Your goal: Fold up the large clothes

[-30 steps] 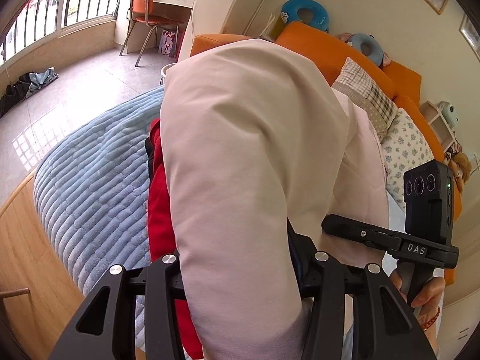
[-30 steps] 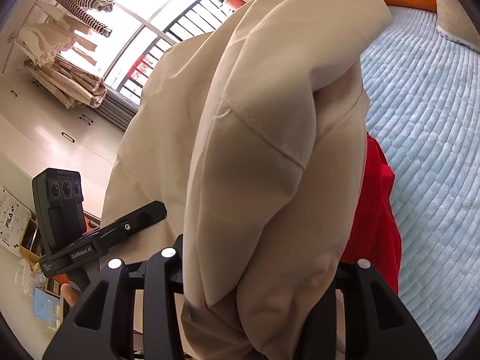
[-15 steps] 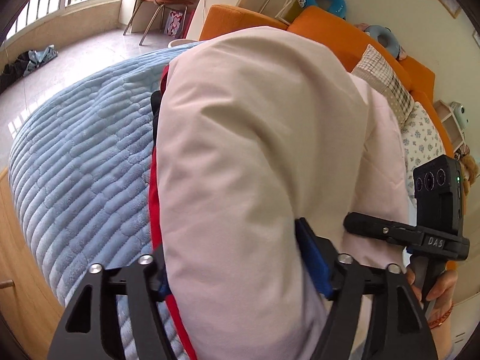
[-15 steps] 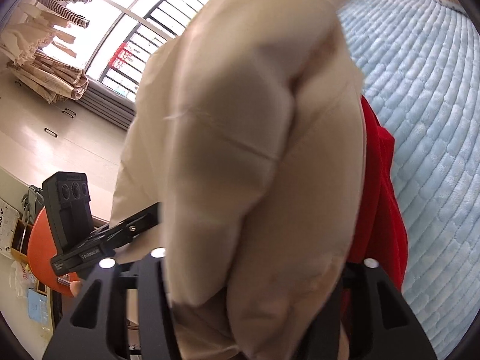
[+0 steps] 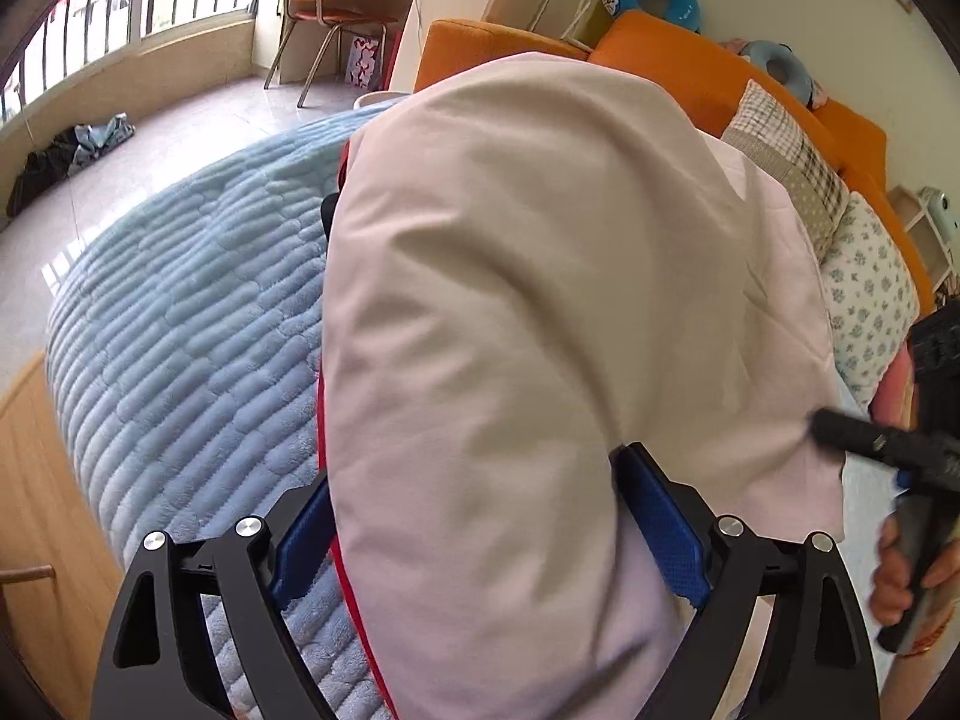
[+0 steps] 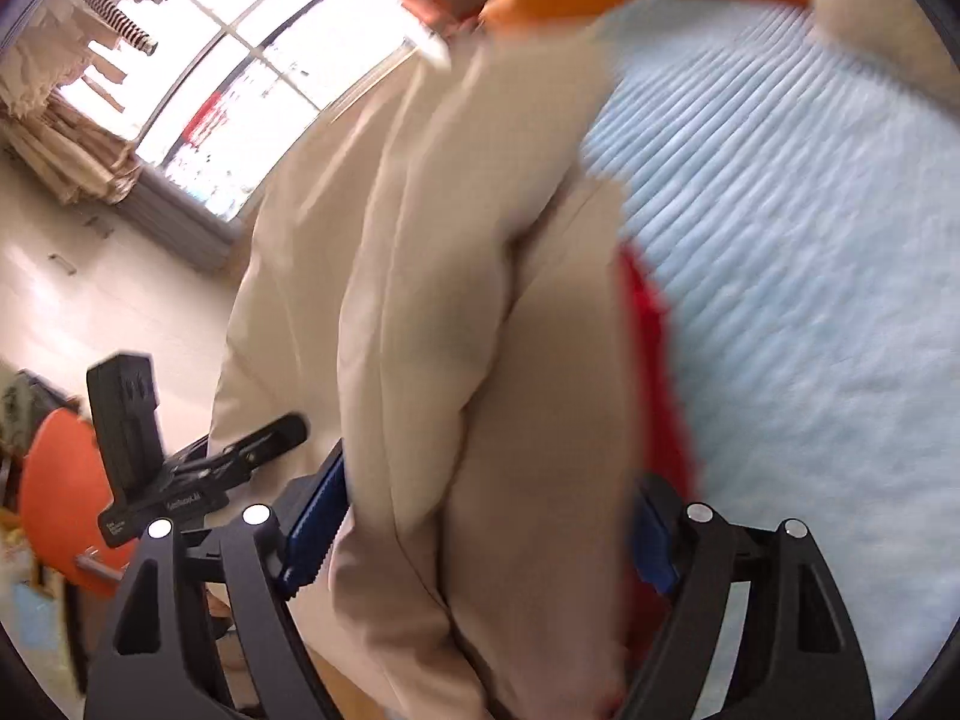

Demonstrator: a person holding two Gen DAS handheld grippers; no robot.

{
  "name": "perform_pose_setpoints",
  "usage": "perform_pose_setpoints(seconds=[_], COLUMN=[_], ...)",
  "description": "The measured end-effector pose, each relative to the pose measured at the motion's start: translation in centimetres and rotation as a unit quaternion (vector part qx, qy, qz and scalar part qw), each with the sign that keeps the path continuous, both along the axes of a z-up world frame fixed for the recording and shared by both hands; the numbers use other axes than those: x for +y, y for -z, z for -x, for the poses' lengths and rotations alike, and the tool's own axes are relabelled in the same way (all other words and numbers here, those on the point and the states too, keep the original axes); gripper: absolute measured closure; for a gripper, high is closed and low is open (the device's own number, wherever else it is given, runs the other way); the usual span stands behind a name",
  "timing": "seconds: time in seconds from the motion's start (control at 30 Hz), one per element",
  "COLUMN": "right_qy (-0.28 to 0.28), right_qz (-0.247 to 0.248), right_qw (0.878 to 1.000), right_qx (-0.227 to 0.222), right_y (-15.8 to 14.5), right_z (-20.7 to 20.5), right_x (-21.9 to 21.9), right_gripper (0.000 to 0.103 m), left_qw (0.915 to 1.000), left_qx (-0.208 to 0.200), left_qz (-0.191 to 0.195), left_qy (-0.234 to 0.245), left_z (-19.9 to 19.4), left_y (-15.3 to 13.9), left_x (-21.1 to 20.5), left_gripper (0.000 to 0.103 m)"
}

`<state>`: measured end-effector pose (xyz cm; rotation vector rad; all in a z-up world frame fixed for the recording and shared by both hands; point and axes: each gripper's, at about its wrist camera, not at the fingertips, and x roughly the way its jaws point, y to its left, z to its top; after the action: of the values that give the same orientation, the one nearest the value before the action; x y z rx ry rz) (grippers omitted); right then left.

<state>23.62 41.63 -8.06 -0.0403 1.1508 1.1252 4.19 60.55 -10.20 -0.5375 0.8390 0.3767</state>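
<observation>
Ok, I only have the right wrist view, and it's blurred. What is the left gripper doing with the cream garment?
Observer: The left gripper has its jaws opening, with the cream garment bulging up between the blue pads.
Operator: And what lies past the garment on that side?
Observer: A checked pillow and a flowered pillow lie against the orange headboard.
Operator: Anything on the floor?
Observer: A dark heap of clothes lies below the window.
</observation>
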Motion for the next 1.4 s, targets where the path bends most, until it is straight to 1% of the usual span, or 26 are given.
perform_pose_setpoints(seconds=[0.03, 0.1, 0.17, 0.2, 0.23, 0.27, 0.3, 0.33, 0.37, 0.4, 0.43, 0.47, 0.5, 0.57, 0.63, 0.67, 0.73, 0.83, 0.93, 1.03, 1.1, 1.17, 1.27, 1.33, 1.37, 1.4], right_qy=[0.012, 0.038, 0.032, 0.026, 0.024, 0.014, -0.001, -0.017, -0.028, -0.035, -0.036, -0.030, -0.019, 0.002, 0.010, 0.011, 0.017, 0.019, 0.016, -0.002, -0.016, -0.038, -0.062, -0.063, -0.061, -0.058], right_qz=[-0.004, -0.022, -0.054, -0.063, -0.062, -0.061, -0.060, -0.050, -0.043, -0.030, -0.012, 0.017, 0.036, 0.061, 0.075, 0.081, 0.089, 0.088, 0.077, 0.029, 0.011, -0.001, 0.004, 0.018, 0.039, 0.052], right_qw=[1.000, 0.996, 0.991, 0.989, 0.988, 0.989, 0.991, 0.993, 0.994, 0.994, 0.994, 0.992, 0.991, 0.990, 0.992, 0.991, 0.989, 0.989, 0.988, 0.989, 0.987, 0.987, 0.985, 0.983, 0.981, 0.981], right_qx=[-0.016, -0.080, -0.118, -0.129, -0.137, -0.132, -0.118, -0.104, -0.098, -0.097, -0.105, -0.121, -0.127, -0.123, -0.104, -0.106, -0.113, -0.113, -0.136, -0.148, -0.157, -0.157, -0.160, -0.172, -0.179, -0.177], right_y=[-1.0, -4.4, -7.6, -8.7, -9.5, -9.5, -9.3, -8.8, -8.3, -7.7, -7.1, -5.9, -4.9, -2.0, 0.3, 1.5, 2.9, 3.2, 0.7, -2.6, -4.0, -4.2, -3.5, -2.5, -1.6, -0.7], right_z=[-0.1, 0.2, 0.9, 1.0, 1.2, 1.3, 1.3, 1.3, 1.5, 1.7, 2.0, 1.8, 1.3, -0.4, -1.4, -0.9, -0.9, -0.9, 0.3, 3.3, 5.5, 7.8, 10.7, 11.5, 11.5, 11.4], right_x=[-0.7, -2.1, -2.4, -2.0, -1.1, -0.3, 0.8, 2.4, 3.4, 4.7, 5.8, 6.9, 7.6, 7.9, 8.4, 8.7, 9.0, 8.9, 7.8, 4.4, 2.4, 0.5, -0.9, -1.3, -1.1, -1.0], right_gripper=[0.023, 0.023, 0.026, 0.032, 0.051, 0.060, 0.066, 0.077, 0.079, 0.079, 0.079, 0.082, 0.082, 0.086, 0.086, 0.086, 0.086, 0.086, 0.083, 0.082, 0.082, 0.082, 0.082, 0.083, 0.086, 0.086], left_qw=[0.9999, 0.9993, 0.9989, 0.9986, 0.9983, 0.9977, 0.9972, 0.9968, 0.9967, 0.9967, 0.9966, 0.9964, 0.9964, 0.9960, 0.9956, 0.9960, 0.9964, 0.9965, 0.9958, 0.9958, 0.9957, 0.9953, 0.9952, 0.9949, 0.9946, 0.9943], left_qx=[0.005, 0.011, 0.011, 0.012, 0.014, 0.019, 0.021, 0.024, 0.025, 0.025, 0.026, 0.026, 0.024, 0.023, 0.022, 0.022, 0.021, 0.022, 0.024, 0.026, 0.027, 0.028, 0.029, 0.030, 0.031, 0.031], left_qz=[-0.013, -0.037, -0.045, -0.049, -0.053, -0.063, -0.069, -0.074, -0.075, -0.074, -0.075, -0.078, -0.078, -0.085, -0.090, -0.086, -0.081, -0.079, -0.087, -0.085, -0.086, -0.090, -0.090, -0.093, -0.094, -0.098], left_qy=[-0.003, -0.007, -0.011, -0.014, -0.016, -0.017, -0.019, -0.020, -0.020, -0.022, -0.022, -0.021, -0.021, -0.016, -0.013, -0.011, -0.012, -0.016, -0.017, -0.021, -0.021, -0.021, -0.024, -0.027, -0.028, -0.029], left_z=[0.0, 0.0, 0.2, 0.3, 0.4, 0.3, 0.3, 0.2, 0.2, 0.2, 0.2, 0.2, 0.3, 0.2, 0.1, 0.0, -0.2, -0.5, -0.5, -0.5, -0.6, -0.5, -0.4, -0.4, -0.4, -0.4], left_y=[-0.3, -0.7, -0.9, -1.0, -1.0, -1.0, -1.1, -1.1, -1.2, -1.1, -1.1, -1.1, -1.0, -0.8, -0.4, -0.2, 0.3, 0.5, 0.2, 0.1, 0.1, 0.0, 0.0, 0.0, 0.0, 0.0], left_x=[-0.3, -1.0, -1.4, -1.6, -1.8, -2.1, -2.4, -2.5, -2.5, -2.5, -2.4, -2.4, -2.4, -2.7, -2.9, -3.0, -3.1, -3.1, -3.4, -3.5, -3.7, -3.9, -3.9, -4.1, -4.2, -4.3], left_gripper=[0.013, 0.013, 0.014, 0.014, 0.014, 0.014, 0.014, 0.014, 0.014, 0.014, 0.014, 0.014, 0.014, 0.013, 0.013, 0.013, 0.013, 0.013, 0.013, 0.013, 0.013, 0.013, 0.013, 0.013, 0.012, 0.011])
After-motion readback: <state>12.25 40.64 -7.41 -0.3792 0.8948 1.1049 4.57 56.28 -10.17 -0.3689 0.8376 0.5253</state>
